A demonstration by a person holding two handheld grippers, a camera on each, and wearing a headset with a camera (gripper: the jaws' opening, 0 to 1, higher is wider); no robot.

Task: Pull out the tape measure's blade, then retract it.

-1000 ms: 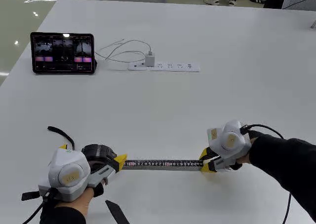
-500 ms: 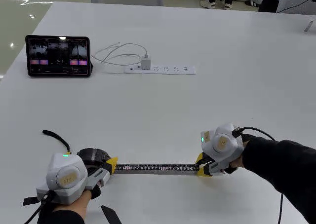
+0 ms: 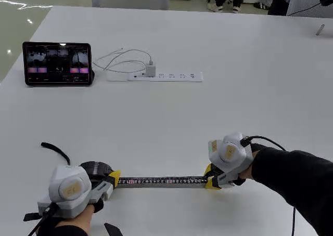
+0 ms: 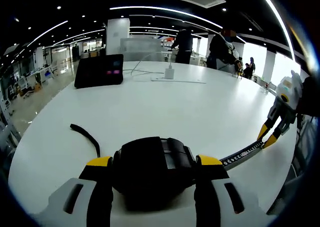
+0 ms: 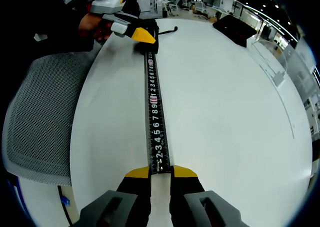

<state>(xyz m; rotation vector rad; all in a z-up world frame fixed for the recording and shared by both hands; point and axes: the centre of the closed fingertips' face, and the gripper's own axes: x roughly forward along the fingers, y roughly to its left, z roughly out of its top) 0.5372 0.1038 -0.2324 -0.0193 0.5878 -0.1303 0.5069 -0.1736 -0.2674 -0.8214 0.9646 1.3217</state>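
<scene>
Jaws of the left gripper [image 4: 154,161], yellow-tipped on a white body, stand narrow around the round black tape measure case [image 4: 150,179], one tip pressed to each flank. The case sits low on the white tabletop [image 3: 234,101], right in that claw's mouth.

From the case's front, the dark metal blade with pale numerals [image 3: 161,181] runs out straight, off to this claw's right. It goes low along the tabletop to the right gripper [image 5: 161,172]; whether it touches the surface I cannot tell. That claw is pinched almost closed on the blade's free end, which enters the slim gap between its two yellow tips. The low numbers lie nearest these tips, the higher ones further ahead toward the other claw.

A thin black wrist strap [image 3: 54,148] curls on the table just behind the case, on the left claw's outer side. Well ahead of the left claw a black tablet with a lit screen [image 3: 57,63] stands propped. Beside it lie a white power strip [image 3: 171,77], a white charger plug [image 3: 150,69] and a looped white cable [image 3: 122,55]. To the left of the right claw, off the table's edge, is a grey mesh chair seat [image 5: 40,117].
</scene>
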